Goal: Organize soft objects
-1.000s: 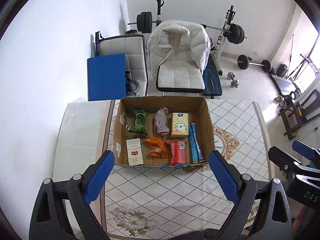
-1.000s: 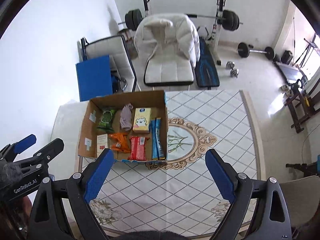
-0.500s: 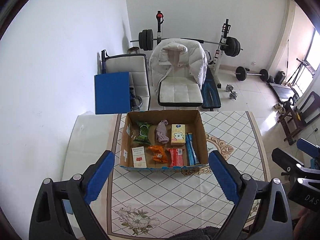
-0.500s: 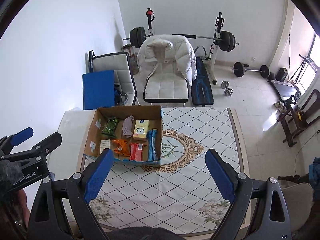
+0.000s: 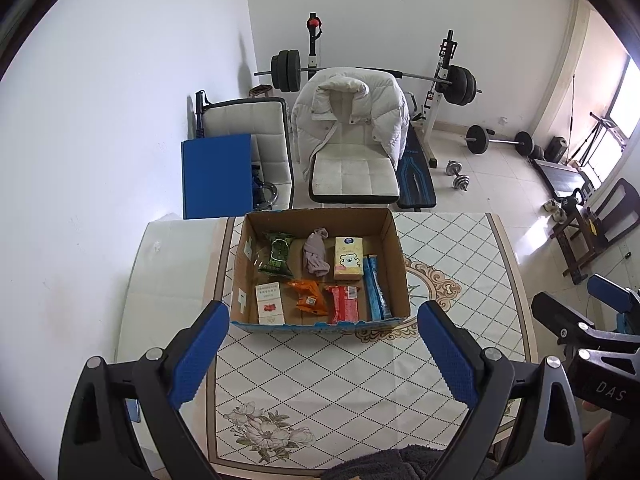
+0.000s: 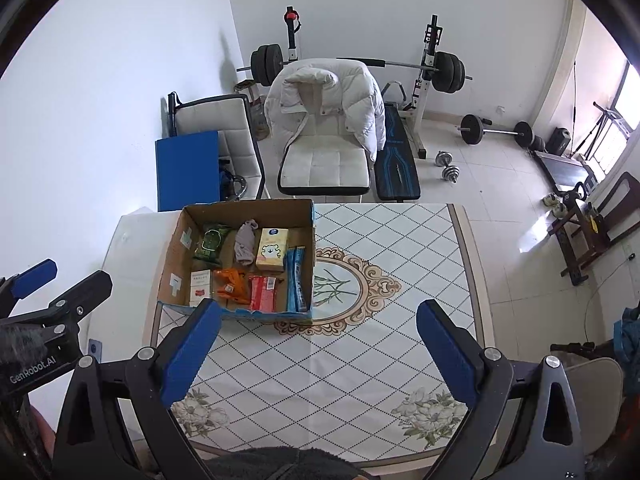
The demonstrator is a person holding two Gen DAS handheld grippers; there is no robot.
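An open cardboard box (image 5: 394, 240) (image 6: 312, 232) stands on the tiled table. In it lie a green packet (image 5: 277, 254), a grey sock (image 5: 315, 256) (image 6: 245, 242), a yellow tissue pack (image 5: 349, 258) (image 6: 273, 249), a white-red carton (image 5: 269, 303), an orange packet (image 5: 308, 298), a red packet (image 5: 345, 303) and blue sticks (image 5: 376, 288). My left gripper (image 5: 322, 354) is open and empty, high above the table's near side. My right gripper (image 6: 318, 354) is open and empty, at the same height to the right.
The table (image 6: 360, 360) has a patterned top with an oval emblem (image 6: 340, 288). Behind it stand a white chair with a jacket (image 5: 352, 128), a second chair with a blue board (image 5: 218, 176), and a weight bench with barbells (image 5: 448, 80).
Both grippers have risen and drawn back from the table; the box looks smaller and more of the room shows. Both stayed open.
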